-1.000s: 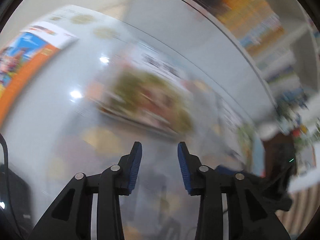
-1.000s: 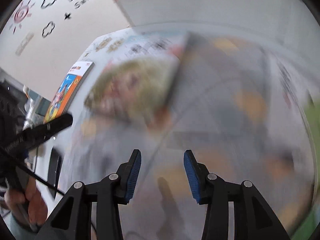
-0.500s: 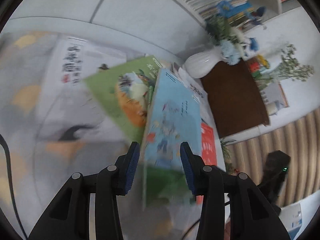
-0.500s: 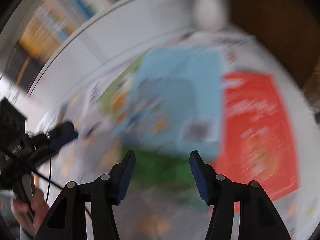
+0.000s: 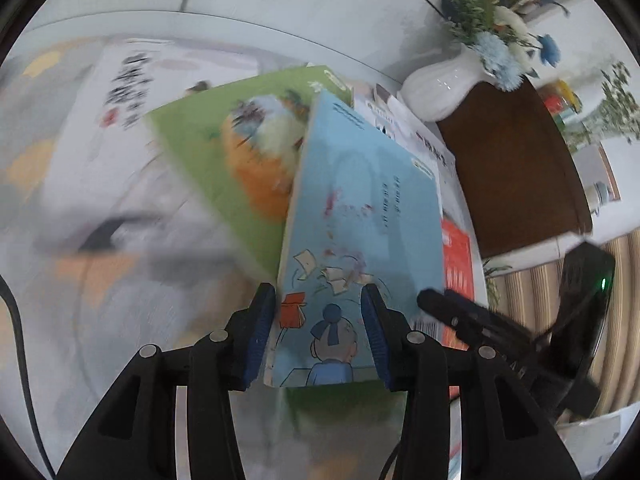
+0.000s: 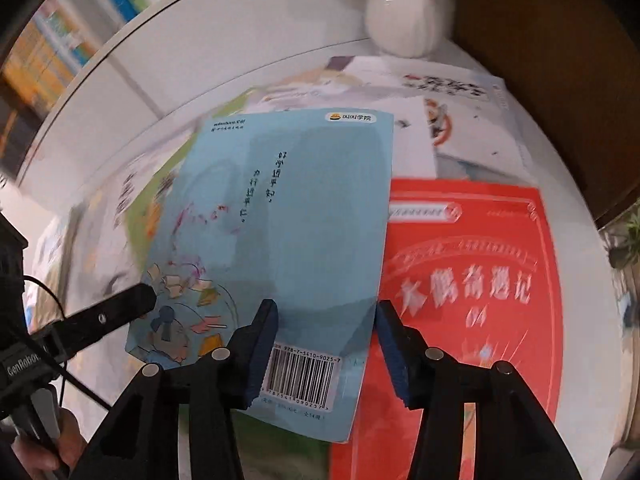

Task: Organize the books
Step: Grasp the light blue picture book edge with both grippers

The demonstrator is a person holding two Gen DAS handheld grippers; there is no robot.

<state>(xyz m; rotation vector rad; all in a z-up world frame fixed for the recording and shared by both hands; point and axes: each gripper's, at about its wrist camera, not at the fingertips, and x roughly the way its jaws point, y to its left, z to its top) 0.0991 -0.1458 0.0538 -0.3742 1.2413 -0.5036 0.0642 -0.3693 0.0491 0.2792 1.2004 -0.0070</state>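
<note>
Left wrist view, left to right. A white book [image 5: 160,92] with black characters lies flat on the round white table [image 5: 280,12], blurred. A green book [image 5: 224,148] lies partly over it. A light blue book [image 5: 360,216] overlaps the green one's right edge, its near end lying between the fingers of the left gripper [image 5: 320,340]. The jaws stand apart, one pad on either side of the cover; whether the pads touch the book cannot be told. A red book [image 5: 458,264] shows past the blue book's right edge. A white vase [image 5: 440,88] with blue flowers stands at the table's far right.

Right wrist view, left to right. The left gripper [image 6: 132,308] reaches the light blue book [image 6: 288,220] at its left corner. The right gripper [image 6: 326,344] has its jaws spread wide over the barcode corner, gripping nothing. The red book [image 6: 472,276] lies just beside the blue one, partly beneath it.
</note>
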